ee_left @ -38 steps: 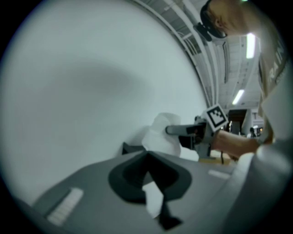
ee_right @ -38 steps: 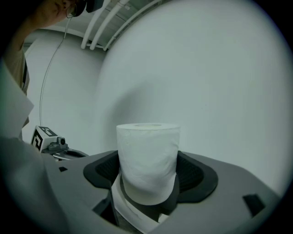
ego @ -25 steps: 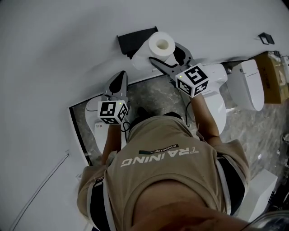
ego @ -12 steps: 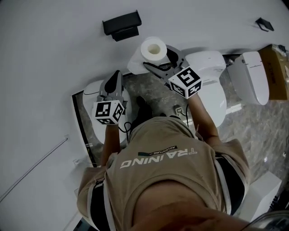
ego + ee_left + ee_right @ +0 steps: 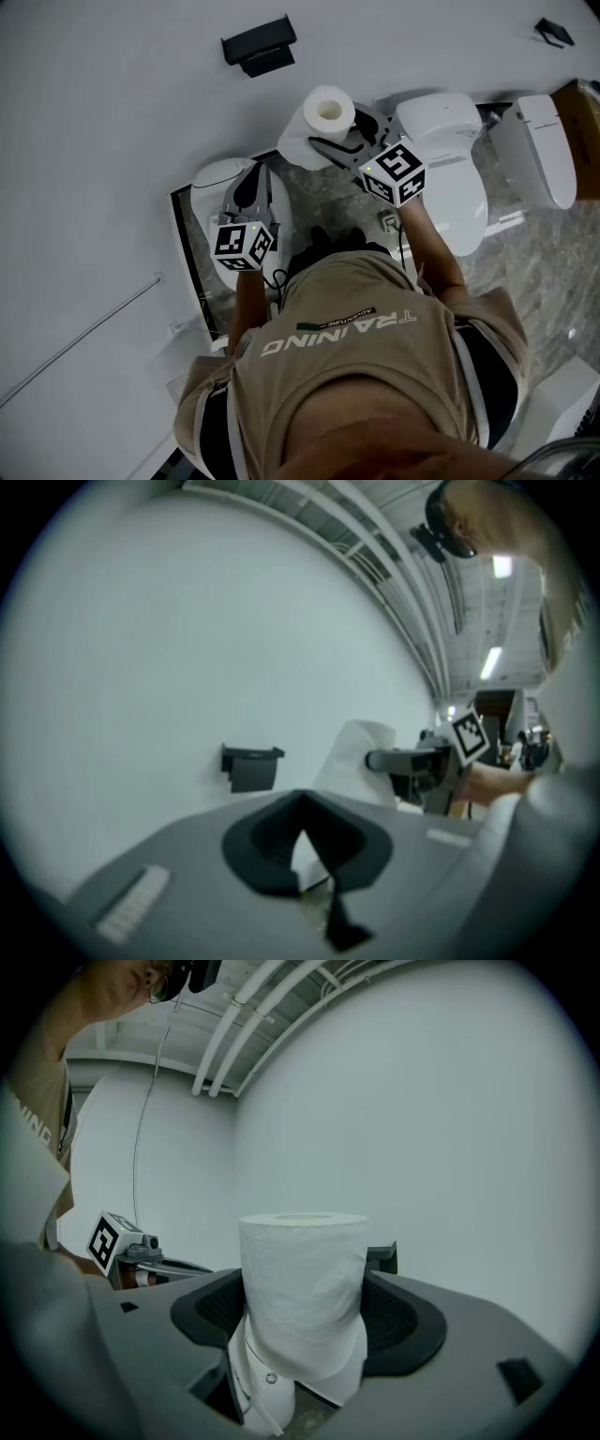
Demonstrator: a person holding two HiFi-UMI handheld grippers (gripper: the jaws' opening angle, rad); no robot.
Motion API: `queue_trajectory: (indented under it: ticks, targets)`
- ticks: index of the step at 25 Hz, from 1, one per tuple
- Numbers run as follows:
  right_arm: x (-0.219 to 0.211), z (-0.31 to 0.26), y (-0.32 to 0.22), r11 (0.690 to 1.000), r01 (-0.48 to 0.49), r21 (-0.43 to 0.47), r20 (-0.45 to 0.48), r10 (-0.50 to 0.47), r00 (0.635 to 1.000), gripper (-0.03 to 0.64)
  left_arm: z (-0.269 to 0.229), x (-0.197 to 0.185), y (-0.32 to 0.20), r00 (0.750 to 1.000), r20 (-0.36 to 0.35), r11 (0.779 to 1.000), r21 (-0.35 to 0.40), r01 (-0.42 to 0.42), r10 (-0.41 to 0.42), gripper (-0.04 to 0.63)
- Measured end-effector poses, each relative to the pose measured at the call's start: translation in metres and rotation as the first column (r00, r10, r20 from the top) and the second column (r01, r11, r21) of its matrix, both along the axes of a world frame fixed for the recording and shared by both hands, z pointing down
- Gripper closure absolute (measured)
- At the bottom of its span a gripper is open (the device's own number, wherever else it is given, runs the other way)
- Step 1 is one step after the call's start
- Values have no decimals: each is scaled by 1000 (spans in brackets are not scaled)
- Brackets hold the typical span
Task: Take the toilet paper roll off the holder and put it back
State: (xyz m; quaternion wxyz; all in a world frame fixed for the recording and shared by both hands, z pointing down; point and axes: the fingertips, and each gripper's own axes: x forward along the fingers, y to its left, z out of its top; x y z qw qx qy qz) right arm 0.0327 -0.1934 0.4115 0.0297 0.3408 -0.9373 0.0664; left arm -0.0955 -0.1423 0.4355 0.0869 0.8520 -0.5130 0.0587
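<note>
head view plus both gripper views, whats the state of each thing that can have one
holder: on the wall, empty
toilet paper roll: off it, upright, gripped
right gripper: shut on the toilet paper roll
left gripper: jaws together, holding nothing

a plain white wall (image 5: pixel 112 112) fills the head view from 8 to 12 o'clock. at 3 o'clock the floor (image 5: pixel 534 262) is grey stone with marble veining. a white toilet (image 5: pixel 208 176) stands at the wall's foot at 10 o'clock, a second toilet (image 5: pixel 441 131) at 1 o'clock, and a third toilet (image 5: pixel 544 141) at 2 o'clock, with a brown box (image 5: pixel 589 159) just beyond it. in the right gripper view pale pipes (image 5: pixel 253 1026) run overhead at 11 o'clock. in the left gripper view strip lights (image 5: pixel 489 661) glow at 2 o'clock.
</note>
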Motion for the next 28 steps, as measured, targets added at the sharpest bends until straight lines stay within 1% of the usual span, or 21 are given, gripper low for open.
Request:
queue_trajectory:
  ticks: [7, 11, 13, 16, 21, 25, 28]
  targets:
    - [-21, -18, -28, 997, -43, 65, -38, 45, 998, 284, -10, -17, -3, 999, -6, 999, 42, -31, 32, 595]
    - [-35, -32, -61, 992, -54, 114, -67, 62, 996, 284, -15, -25, -5, 999, -6, 997, 54, -48, 48, 595]
    - [-41, -39, -86, 988, -66, 140, -73, 77, 994, 284, -16, -28, -5, 998, -5, 997, 52, -56, 56, 595]
    - [-50, -50, -137, 978, -103, 183, -74, 118, 990, 284, -20, -31, -7, 998, -4, 996, 60, -65, 66, 595]
    - [-74, -67, -216, 964, -132, 233, -111, 161, 981, 284, -18, -36, -6, 998, -12, 997, 51, -62, 63, 595]
    - [-86, -64, -262, 968, -144, 207, -95, 166, 981, 284, -10, -42, -8, 999, -5, 999, 33, -41, 41, 595]
    - [-94, -54, -281, 969, -150, 196, -95, 171, 981, 285, -2, -50, -7, 1000, -2, 1000, 9, -19, 19, 595]
